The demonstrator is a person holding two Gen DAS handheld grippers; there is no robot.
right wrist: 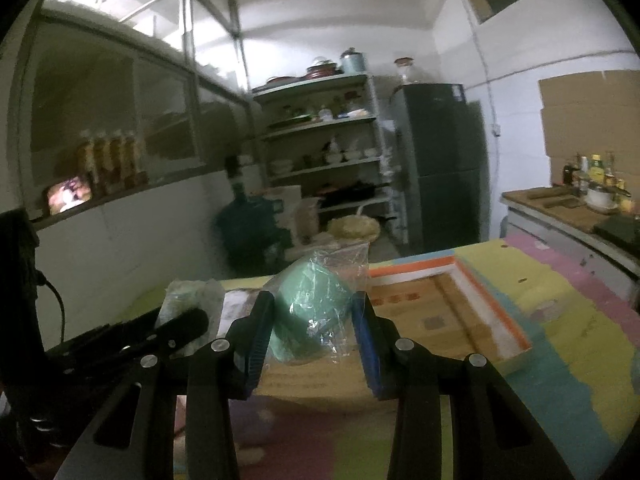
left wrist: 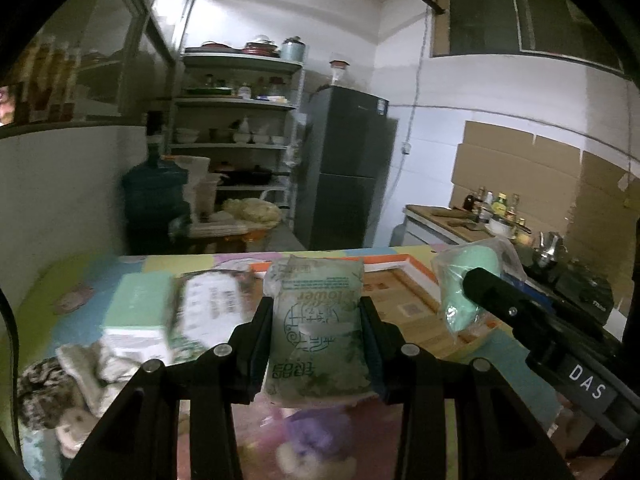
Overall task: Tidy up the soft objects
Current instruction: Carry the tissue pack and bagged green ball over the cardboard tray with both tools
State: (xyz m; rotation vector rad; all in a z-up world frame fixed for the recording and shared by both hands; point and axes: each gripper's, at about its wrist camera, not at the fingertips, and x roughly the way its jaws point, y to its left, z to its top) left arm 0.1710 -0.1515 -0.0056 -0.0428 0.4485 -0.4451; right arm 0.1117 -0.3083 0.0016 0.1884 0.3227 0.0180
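Both grippers are loaded and held up over the foam-mat table, side by side. The left gripper is clamped on a green printed tissue pack; both pads press into its long sides approx at mid-length, so the pack sits lengthwise between the fingers w/ its far end sticking out past the tips. The right gripper is closed on a mint-green soft item in a clear plastic bag; what's inside can't be told exactly.

Handling, as a judgement: both look light and squashy. The tissue pack dents under the pads but keeps its block shape, so a mid-body grip across the narrow width looks secure. The bagged item is trickier: the film is loose, crinkly and prob. slippery, and a pinch on film alone could let the contents slide. Better to bite through the film into the green body, as the fingers seem to do now.

Just beyond the right-hand load lies an open cardboard box w/ orange-and-white rim, a likely drop spot. More soft stuff stays on the mat near left: another pack, a mint box, cloths, and a blurry purple plush toy.
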